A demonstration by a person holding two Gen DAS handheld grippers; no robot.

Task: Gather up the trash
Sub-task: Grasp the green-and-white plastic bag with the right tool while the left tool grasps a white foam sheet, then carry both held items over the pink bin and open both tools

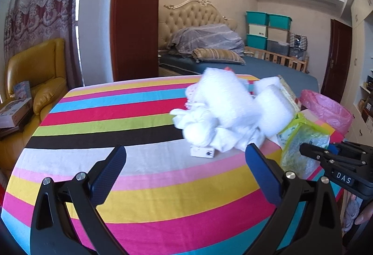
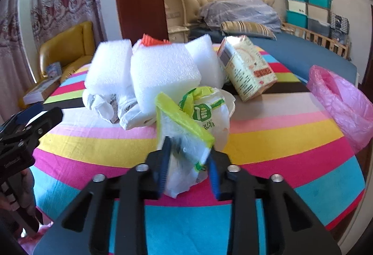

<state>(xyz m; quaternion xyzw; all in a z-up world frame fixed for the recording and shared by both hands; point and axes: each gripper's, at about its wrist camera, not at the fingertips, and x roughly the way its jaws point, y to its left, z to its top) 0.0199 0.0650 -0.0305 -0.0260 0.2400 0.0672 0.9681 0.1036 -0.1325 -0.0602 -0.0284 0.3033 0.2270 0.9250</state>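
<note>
A trash pile sits on the striped table [image 1: 139, 175]: white foam blocks [image 1: 223, 96] [image 2: 163, 73], crumpled white bags [image 1: 205, 129] [image 2: 130, 112], a printed carton [image 2: 249, 70] and a small white box [image 1: 202, 152]. My right gripper [image 2: 188, 161] is shut on a clear plastic bag with a yellow-green strip [image 2: 184, 131] [image 1: 300, 145], at the near side of the pile. My left gripper [image 1: 185, 157] is open and empty, just in front of the pile's left part. The right gripper [image 1: 326, 157] shows at the right edge of the left wrist view.
A pink plastic bag [image 2: 342, 101] [image 1: 326, 108] hangs at the table's right edge. A yellow armchair [image 1: 35, 82] with boxes stands to the left. A bed [image 1: 268, 66] and stacked storage bins [image 1: 268, 31] lie behind the table.
</note>
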